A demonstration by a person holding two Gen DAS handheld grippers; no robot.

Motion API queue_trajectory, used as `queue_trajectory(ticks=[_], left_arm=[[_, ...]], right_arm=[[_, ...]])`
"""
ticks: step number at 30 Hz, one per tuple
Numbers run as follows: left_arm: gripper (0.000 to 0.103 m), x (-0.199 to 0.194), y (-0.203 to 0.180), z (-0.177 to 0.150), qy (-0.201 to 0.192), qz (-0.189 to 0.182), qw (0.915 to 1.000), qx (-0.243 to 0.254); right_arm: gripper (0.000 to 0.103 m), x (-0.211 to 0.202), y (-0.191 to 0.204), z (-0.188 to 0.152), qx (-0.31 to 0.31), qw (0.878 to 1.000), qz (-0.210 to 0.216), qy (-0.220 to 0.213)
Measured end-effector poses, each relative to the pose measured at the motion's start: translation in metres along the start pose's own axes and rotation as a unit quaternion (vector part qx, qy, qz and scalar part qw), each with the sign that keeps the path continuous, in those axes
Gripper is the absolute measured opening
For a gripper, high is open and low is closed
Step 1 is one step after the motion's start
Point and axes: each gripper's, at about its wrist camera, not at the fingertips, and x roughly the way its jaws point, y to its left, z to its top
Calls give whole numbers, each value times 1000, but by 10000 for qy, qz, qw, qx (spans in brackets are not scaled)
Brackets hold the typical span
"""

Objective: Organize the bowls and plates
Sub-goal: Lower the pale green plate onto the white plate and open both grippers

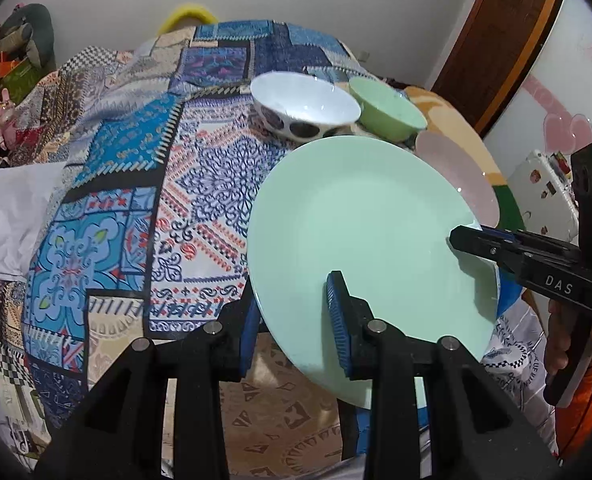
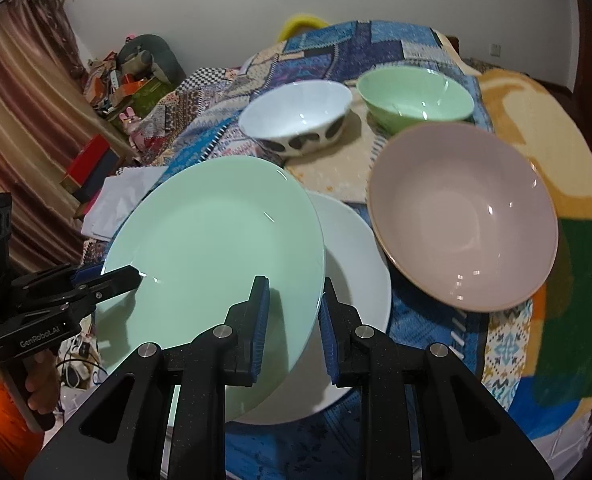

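Left gripper point(image 1: 296, 320) fingers straddle the green plate point(image 1: 360, 248) rim at its 7 o'clock, one above, one below; clamped, as far as the left wrist view shows. Right gripper point(image 2: 291, 328) fingers straddle the same rim at about 4 o'clock, slight gaps visible, so I can't tell whether they're pinching. Plate is tilted, lifted off the patchwork cloth point(image 1: 127, 184), overlapping a white plate point(image 2: 356, 256) underneath.

Handling, my read: glazed ceramic, stiff, slick, chips easily. Blue ribbed pads help, but rim-only grips can pivot. Keep two opposed rim holds and lower it flat.

Left to right in the right wrist view: white paper point(image 2: 127, 196) at 9 o'clock, white bowl with dark spots point(image 2: 296, 120) at 12, green bowl point(image 2: 416, 100) at 1, large pink bowl point(image 2: 464, 216) at 3, just beside the white plate.

Obstruction: the pink bowl's rim crowds the white plate's right edge. Soft cloth gives uneven seating, so a stack may rock.
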Motion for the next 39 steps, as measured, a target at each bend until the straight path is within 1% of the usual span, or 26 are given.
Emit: queue_trajectory(ticks=[7, 15, 23, 28, 33, 36, 39], left_arm=[[33, 25, 3, -3, 299, -6, 9996, -16], [33, 48, 5, 1, 509, 159, 9986, 21], [32, 60, 0, 7, 537, 214, 9983, 56], [32, 61, -8, 7, 479, 474, 9973, 300], [32, 61, -9, 6, 502, 487, 9971, 290], [32, 59, -9, 3, 525, 465, 9971, 298], [32, 53, -9, 0, 480, 441, 9974, 315]], right_arm=[[22, 15, -12, -7, 211, 9996, 45, 199], [22, 21, -16, -9, 314, 9992, 52, 255], [22, 16, -22, -9, 375, 9991, 64, 188], [22, 14, -23, -12, 360, 9992, 103, 163], [22, 10, -21, -13, 269, 9995, 49, 132], [22, 6, -24, -14, 323, 9994, 45, 92], [22, -3, -24, -14, 298, 9995, -116, -38]])
